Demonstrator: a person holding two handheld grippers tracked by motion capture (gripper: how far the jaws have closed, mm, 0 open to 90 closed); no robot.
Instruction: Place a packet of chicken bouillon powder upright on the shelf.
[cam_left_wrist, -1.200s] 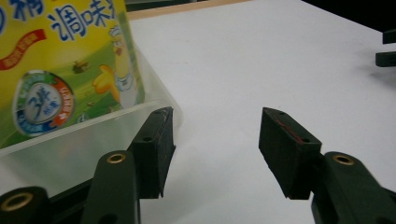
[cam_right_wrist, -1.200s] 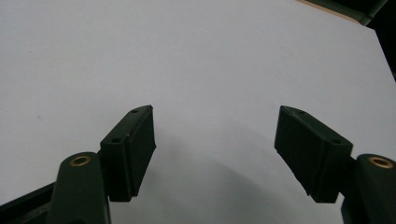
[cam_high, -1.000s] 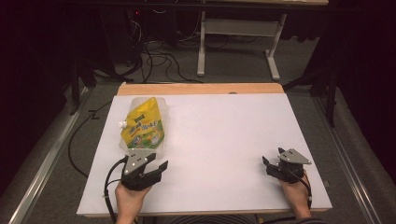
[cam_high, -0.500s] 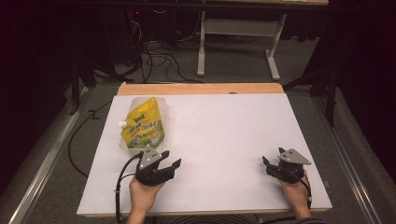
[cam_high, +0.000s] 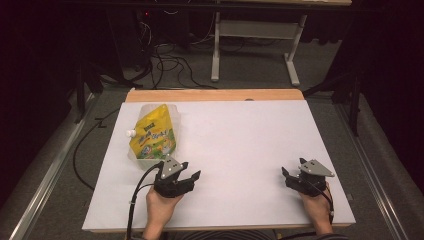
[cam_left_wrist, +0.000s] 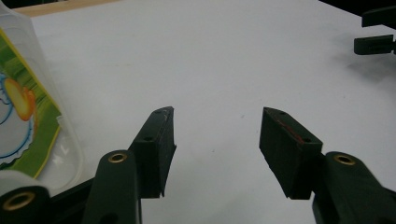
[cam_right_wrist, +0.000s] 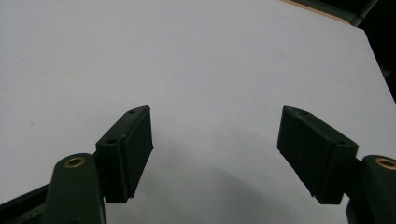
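pouch (cam_high: 152, 136) just beyond left gripper (cam_high: 186, 176)

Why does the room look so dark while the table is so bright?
High view: light falls on the white table, and the floor behind stays dim. Left gripper view: the pouch beside the left gripper is soft. Right gripper view: a faint shadow lies under the right gripper.

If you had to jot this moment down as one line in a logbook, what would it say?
left gripper: open, empty, beside pouch | right gripper: open, empty, near table right edge | pouch: lying flat, untouched
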